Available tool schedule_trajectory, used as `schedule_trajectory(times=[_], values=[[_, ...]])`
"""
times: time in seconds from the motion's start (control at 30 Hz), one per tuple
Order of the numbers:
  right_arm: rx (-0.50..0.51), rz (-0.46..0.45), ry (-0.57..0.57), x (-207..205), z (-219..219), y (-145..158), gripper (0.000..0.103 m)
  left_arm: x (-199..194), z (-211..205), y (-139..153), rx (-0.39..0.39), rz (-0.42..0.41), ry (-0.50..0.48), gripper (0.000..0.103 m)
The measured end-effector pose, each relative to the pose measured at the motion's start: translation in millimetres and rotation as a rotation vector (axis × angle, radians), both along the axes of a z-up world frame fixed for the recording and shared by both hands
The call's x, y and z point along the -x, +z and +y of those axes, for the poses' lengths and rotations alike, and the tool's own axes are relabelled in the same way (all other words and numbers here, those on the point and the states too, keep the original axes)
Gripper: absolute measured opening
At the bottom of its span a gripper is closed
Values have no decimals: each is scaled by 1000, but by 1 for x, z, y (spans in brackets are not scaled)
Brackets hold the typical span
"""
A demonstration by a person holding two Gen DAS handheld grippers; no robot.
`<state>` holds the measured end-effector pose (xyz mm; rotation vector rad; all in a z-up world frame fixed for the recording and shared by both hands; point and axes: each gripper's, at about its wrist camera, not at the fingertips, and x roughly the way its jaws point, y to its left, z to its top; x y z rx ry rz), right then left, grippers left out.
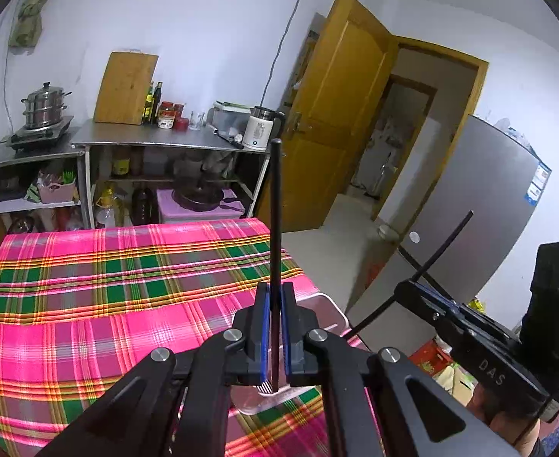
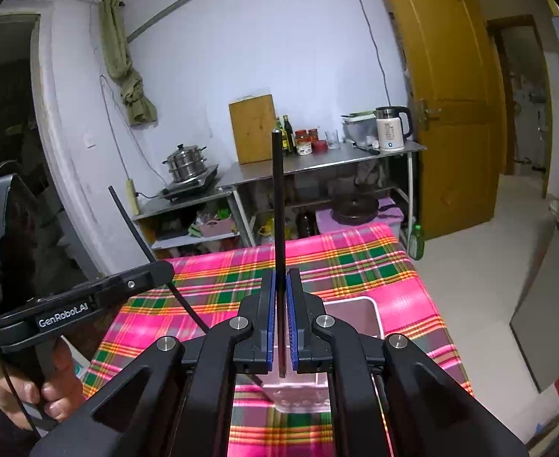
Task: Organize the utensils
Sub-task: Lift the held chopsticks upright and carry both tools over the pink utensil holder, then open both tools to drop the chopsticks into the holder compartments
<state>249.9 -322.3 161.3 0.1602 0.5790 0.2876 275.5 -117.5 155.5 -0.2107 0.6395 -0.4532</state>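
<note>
- Closest in, the left gripper [image 1: 275, 297] has its blue-padded fingers [image 1: 265, 327] pinching a black chopstick [image 1: 276, 209], tip standing straight up and away from the camera.
- Same story on the other side: the right gripper [image 2: 280, 285] has its fingers [image 2: 292, 323] clamped on a second chopstick [image 2: 278, 198], also pointing up and forward.
- Just under both grippers sits a pink basket [image 2: 370, 316], on the plaid cloth [image 1: 88, 285] that covers the bench, near its right-hand edge.
- My read: the sticks are being carried towards that basket. To do it well, bring each lower end over the opening, tilt towards upright, and let go only once the end is well inside.
- One at a time looks safer. The grippers are close together, and the two thin sticks could cross or knock.
- A thin rod in flat pads can swivel, so slow wrist turns would be wise.
- What the views trade: the left camera catches the right gripper from the side with its stick slanting, plus the grey fridge [image 1: 481, 198] behind it.
- The right camera shows a person's hand [image 2: 31, 388] gripping the left tool, and far more of the basket's inner wall and patterned front.
- Far off, both show the steel shelving with a white kettle [image 2: 390, 129], a wooden cutting board [image 1: 125, 87] and a steamer pot [image 1: 45, 108].
</note>
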Motion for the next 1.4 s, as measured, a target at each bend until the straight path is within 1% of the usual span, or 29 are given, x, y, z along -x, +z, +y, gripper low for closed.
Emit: schedule_trajectory(times=[0.17,0.33,0.43,0.53,0.67,0.7,0.8,0.87,1.03,1.17,1.3,1.4], values=[[-1,66,-19,-18,-1,-31,6,-19,-8,-23,-4,36,-6,5],[9,138,-22,-30,-1,-65,6,-28,-16,-47,-33,62,-21,5],[7,172,-22,-34,-3,-79,6,-30,-19,-59,-45,71,-26,5],[8,197,-22,-36,-5,-87,6,-33,-19,-69,-56,80,-28,6],[7,202,-24,-36,-5,-91,6,-31,-19,-75,-59,88,-21,13],[7,199,-26,-35,-6,-91,7,-30,-17,-75,-57,89,-20,16],[4,186,-30,-32,-7,-86,14,-22,-12,-73,-53,76,-11,21],[5,176,-32,-28,-9,-84,16,-16,-8,-69,-46,66,-4,23],[18,148,-40,-9,-9,-76,17,6,8,-62,-27,44,28,24],[15,129,-27,10,-8,-70,17,33,24,-63,-39,21,56,24],[25,111,-9,37,-1,-70,17,61,41,-67,-78,0,107,24],[37,108,10,58,7,-74,17,84,56,-76,-118,-2,149,24]])
